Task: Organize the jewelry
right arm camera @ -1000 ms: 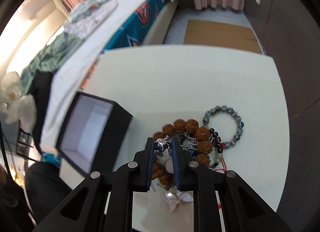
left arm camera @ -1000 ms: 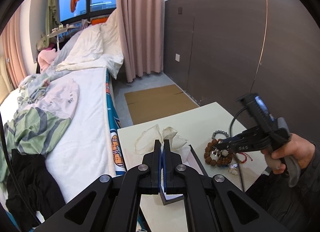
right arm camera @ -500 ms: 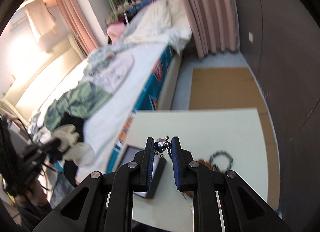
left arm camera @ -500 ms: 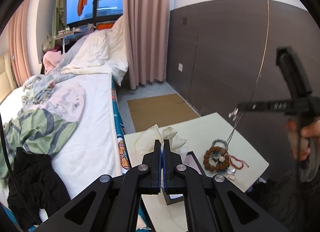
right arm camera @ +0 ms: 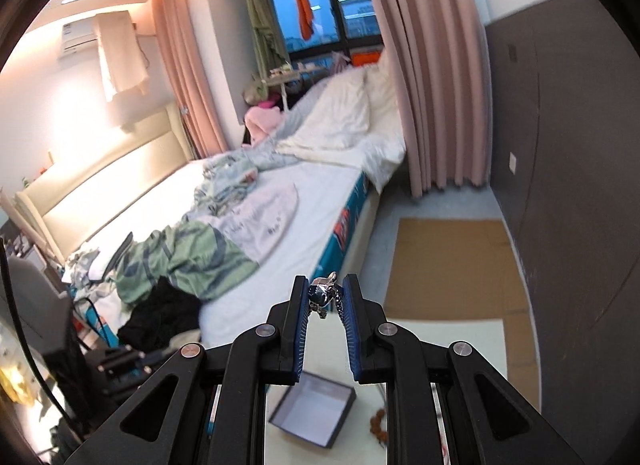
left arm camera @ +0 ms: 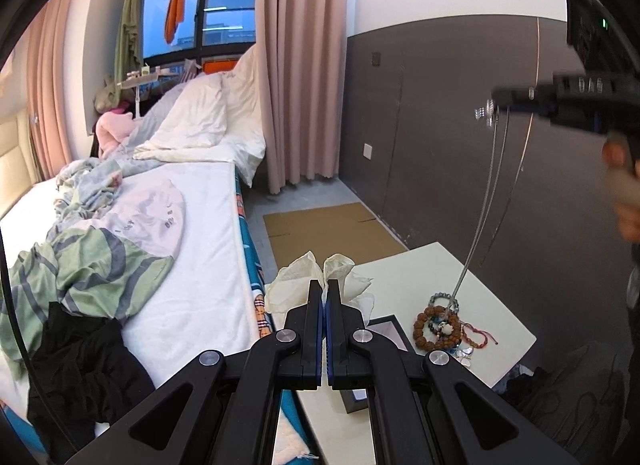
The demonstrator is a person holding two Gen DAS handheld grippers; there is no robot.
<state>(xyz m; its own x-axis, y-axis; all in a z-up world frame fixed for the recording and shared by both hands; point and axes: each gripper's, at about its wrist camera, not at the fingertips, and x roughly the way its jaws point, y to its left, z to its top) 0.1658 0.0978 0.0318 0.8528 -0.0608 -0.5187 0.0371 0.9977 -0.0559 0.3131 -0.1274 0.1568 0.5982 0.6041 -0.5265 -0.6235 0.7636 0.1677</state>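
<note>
Clearly you have the right hand-held gripper (right arm camera: 324, 297) pinching the necklace (left arm camera: 480, 201) by its pendant high above the box (right arm camera: 314, 419), left hand-held gripper (left arm camera: 324, 301) pinching a cloth pouch (left arm camera: 316, 277); thin, limp chain swings, tangles easily.

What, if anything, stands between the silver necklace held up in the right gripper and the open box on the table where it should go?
Nothing visible blocks the way. The right gripper holds the necklace high above the table, and the open box lies below it. However, the chain's lower end still reaches into the bracelet pile.
</note>
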